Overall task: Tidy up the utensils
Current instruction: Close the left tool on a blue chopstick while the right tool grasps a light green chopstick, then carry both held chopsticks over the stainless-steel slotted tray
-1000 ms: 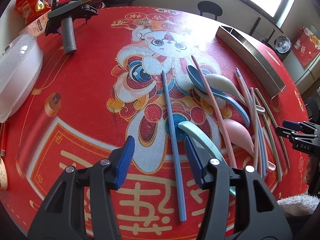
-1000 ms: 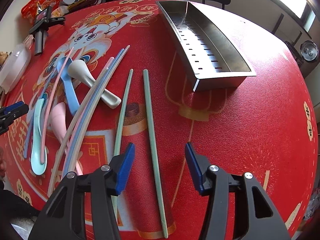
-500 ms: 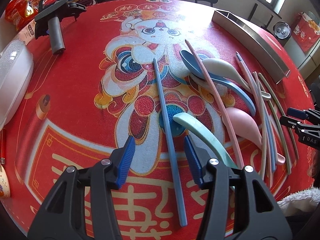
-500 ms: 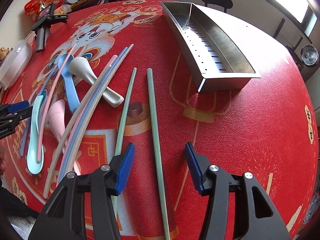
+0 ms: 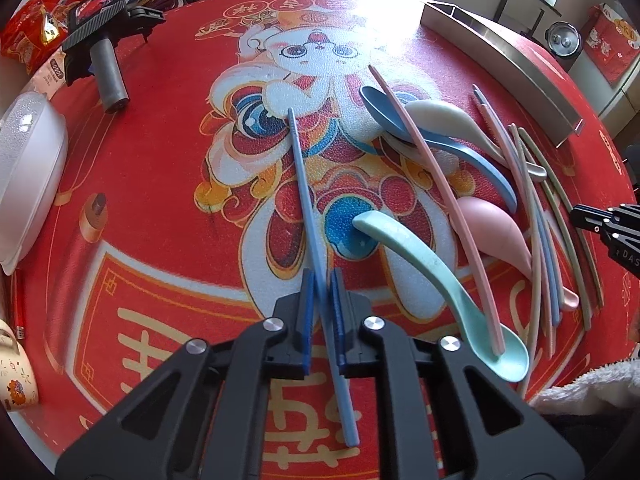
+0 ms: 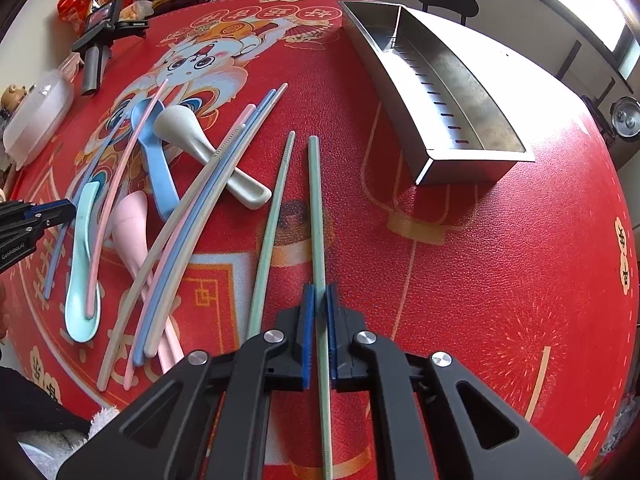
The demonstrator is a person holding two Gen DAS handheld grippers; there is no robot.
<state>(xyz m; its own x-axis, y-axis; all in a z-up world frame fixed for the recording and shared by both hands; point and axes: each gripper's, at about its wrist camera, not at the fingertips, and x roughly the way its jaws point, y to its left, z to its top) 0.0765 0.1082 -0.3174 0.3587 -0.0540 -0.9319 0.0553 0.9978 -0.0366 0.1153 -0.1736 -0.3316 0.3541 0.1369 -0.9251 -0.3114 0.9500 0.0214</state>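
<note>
Both pairs of blue pads have closed since a second ago. Left wrist view: the left gripper (image 5: pixel 323 300) pinches a blue chopstick (image 5: pixel 306 196) that runs ahead of the fingers over the red mat (image 5: pixel 160 184). Right wrist view: the right gripper (image 6: pixel 319 304) pinches a green chopstick (image 6: pixel 317 216), with the steel tray (image 6: pixel 472 152) ahead to the right.

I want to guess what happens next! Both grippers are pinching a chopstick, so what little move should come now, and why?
Probably a small lift straight up. The left gripper is shut on the blue chopstick and the right gripper on the green chopstick, yet both sticks seem to lie on the red mat. Raising them clears the way toward the empty steel tray.
</note>
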